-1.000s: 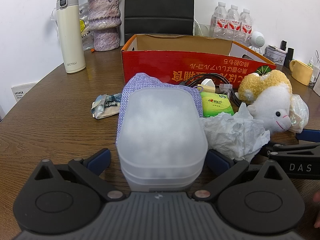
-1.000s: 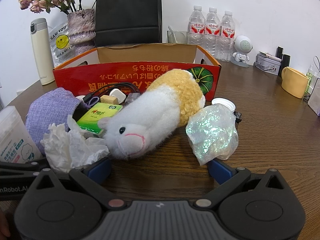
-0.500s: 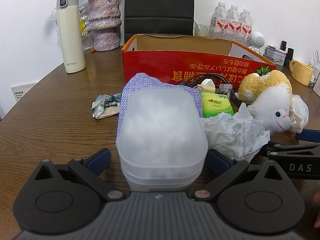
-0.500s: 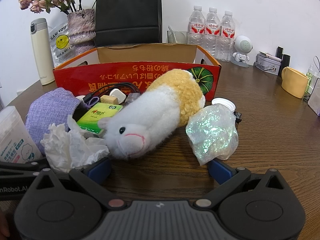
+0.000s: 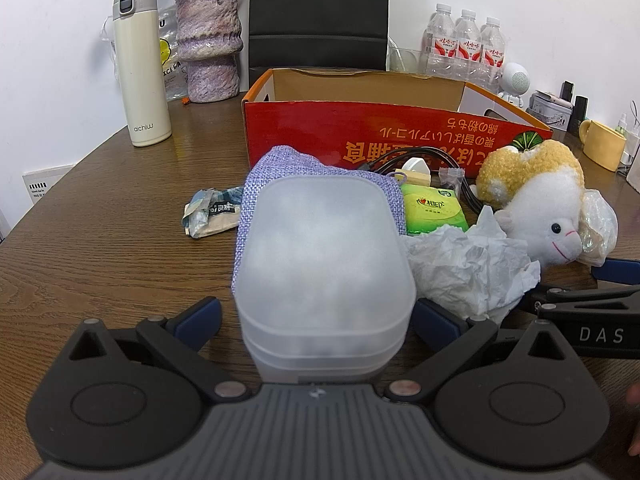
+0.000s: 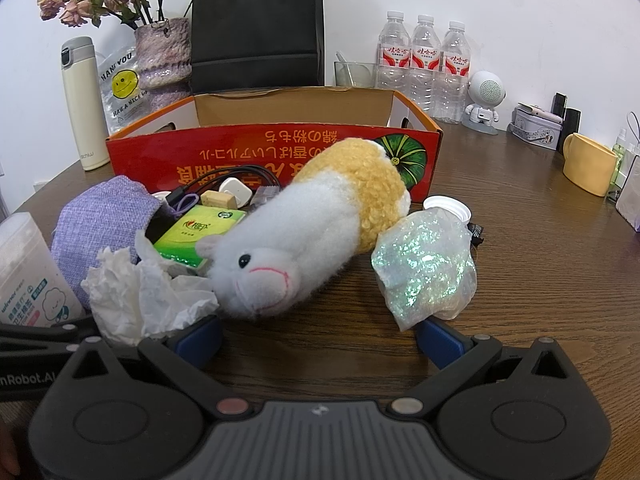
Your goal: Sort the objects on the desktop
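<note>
Frosted tub (image 5: 324,276) standing upright on the table (image 5: 100,248), right between the blue pads (image 5: 198,316) of the left gripper (image 5: 316,320), jaws spread wide with gaps on both sides, so not gripped. Directly behind it, a purple pouch (image 5: 280,176); to its left, a crumpled wrapper (image 5: 212,216); to its right, crumpled tissue (image 5: 472,268) touching a green pack (image 5: 434,208). Farther right, a plush toy (image 6: 308,228) lying on its side, snout toward the right gripper (image 6: 320,338), that one also opened wide and empty, pads (image 6: 440,340) resting low over the wood. Beside the toy, an iridescent bag (image 6: 428,264) with a white cap (image 6: 448,206) behind it. Behind the pile, a cable (image 6: 236,174), a white plug (image 6: 236,190) and a wooden block (image 6: 218,200) in front of the red box (image 6: 276,152), open-topped. At the back, a thermos (image 5: 140,68), vase (image 5: 208,44), 3 bottles (image 6: 424,64) and a yellow mug (image 6: 588,164).
</note>
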Action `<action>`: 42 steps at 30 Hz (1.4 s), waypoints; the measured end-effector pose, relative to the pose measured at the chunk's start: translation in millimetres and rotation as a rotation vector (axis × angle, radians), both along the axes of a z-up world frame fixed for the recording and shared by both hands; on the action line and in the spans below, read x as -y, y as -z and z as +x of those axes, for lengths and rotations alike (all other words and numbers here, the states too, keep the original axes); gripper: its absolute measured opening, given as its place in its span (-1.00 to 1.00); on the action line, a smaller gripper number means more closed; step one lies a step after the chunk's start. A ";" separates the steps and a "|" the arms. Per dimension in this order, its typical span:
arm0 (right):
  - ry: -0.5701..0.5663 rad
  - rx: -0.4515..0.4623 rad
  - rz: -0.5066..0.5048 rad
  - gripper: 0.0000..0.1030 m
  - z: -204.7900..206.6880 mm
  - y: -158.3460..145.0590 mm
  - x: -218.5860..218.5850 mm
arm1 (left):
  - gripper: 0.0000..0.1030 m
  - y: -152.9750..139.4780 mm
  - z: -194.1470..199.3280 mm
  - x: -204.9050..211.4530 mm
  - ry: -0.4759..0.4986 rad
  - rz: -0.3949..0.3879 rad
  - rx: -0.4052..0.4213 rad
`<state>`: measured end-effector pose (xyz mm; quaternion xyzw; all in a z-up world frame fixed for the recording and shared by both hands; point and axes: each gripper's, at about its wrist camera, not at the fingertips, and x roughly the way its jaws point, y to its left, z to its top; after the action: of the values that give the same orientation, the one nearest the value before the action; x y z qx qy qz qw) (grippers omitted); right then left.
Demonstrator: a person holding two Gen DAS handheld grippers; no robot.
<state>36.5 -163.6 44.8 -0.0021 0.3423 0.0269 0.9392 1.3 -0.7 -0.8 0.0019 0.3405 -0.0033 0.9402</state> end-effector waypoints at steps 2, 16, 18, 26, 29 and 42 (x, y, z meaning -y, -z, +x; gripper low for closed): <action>0.000 0.000 0.000 1.00 -0.1 -0.5 0.6 | 1.00 0.4 1.3 1.1 0.000 0.002 0.000; -0.021 -0.044 0.010 1.00 -6.2 -5.0 7.7 | 1.00 -0.3 -5.1 2.9 0.068 -0.001 0.002; -0.036 -0.068 0.031 1.00 -11.1 -8.3 14.6 | 1.00 0.0 -9.5 0.4 0.066 -0.001 0.017; -0.071 0.075 -0.009 0.81 -44.6 -40.8 41.5 | 0.93 -29.8 -43.8 -26.7 0.077 -0.131 0.164; -0.034 0.105 -0.026 0.44 -36.5 -43.4 51.0 | 0.19 -36.4 -43.7 -33.8 0.096 -0.187 0.176; 0.022 0.032 0.015 -0.36 3.0 -25.5 86.2 | -0.17 -48.7 -56.2 -27.4 0.099 -0.137 0.169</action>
<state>39.5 -249.8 70.3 0.0082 0.3271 0.0190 0.9448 -54.9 26.8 47.8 -0.0453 0.2583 -0.0726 0.9623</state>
